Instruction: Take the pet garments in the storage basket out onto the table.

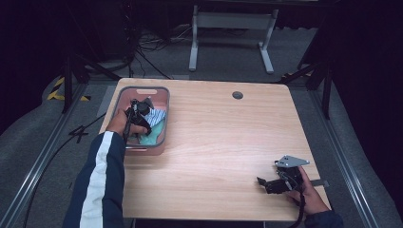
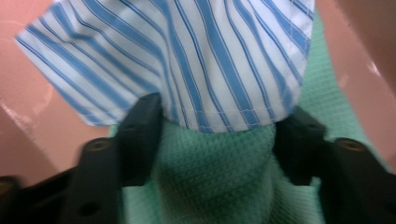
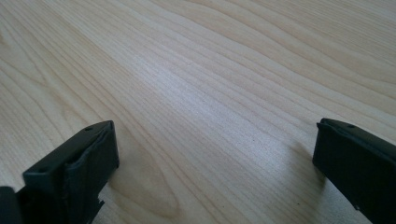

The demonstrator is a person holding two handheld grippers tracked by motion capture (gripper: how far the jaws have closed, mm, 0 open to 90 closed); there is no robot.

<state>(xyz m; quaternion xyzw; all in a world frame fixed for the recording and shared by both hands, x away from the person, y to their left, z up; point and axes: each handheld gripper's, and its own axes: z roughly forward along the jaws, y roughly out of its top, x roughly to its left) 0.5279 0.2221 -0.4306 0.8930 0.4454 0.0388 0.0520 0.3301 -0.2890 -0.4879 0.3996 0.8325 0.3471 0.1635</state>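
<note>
A pink bin (image 1: 142, 89) stands at the table's far left corner with cloths in it. My left gripper (image 1: 141, 113) reaches down into it. In the left gripper view its jaws (image 2: 219, 119) press from both sides on a bunched ridge of green waffle cloth (image 2: 210, 177). A blue-and-white striped cloth (image 2: 187, 56) lies just ahead, overlapping the green one. From above, the striped cloth (image 1: 156, 115) and green cloth (image 1: 151, 138) show beside the hand. My right gripper (image 1: 264, 183) rests low near the table's front right, and its jaws (image 3: 215, 140) stand open over bare wood.
The wooden table (image 1: 223, 137) has a round dark cable hole (image 1: 237, 95) near its far edge. Beyond it stand a white metal frame (image 1: 233, 21) and loose cables on the grey floor. The bin's pink wall (image 2: 37, 116) is close on both sides of the left jaws.
</note>
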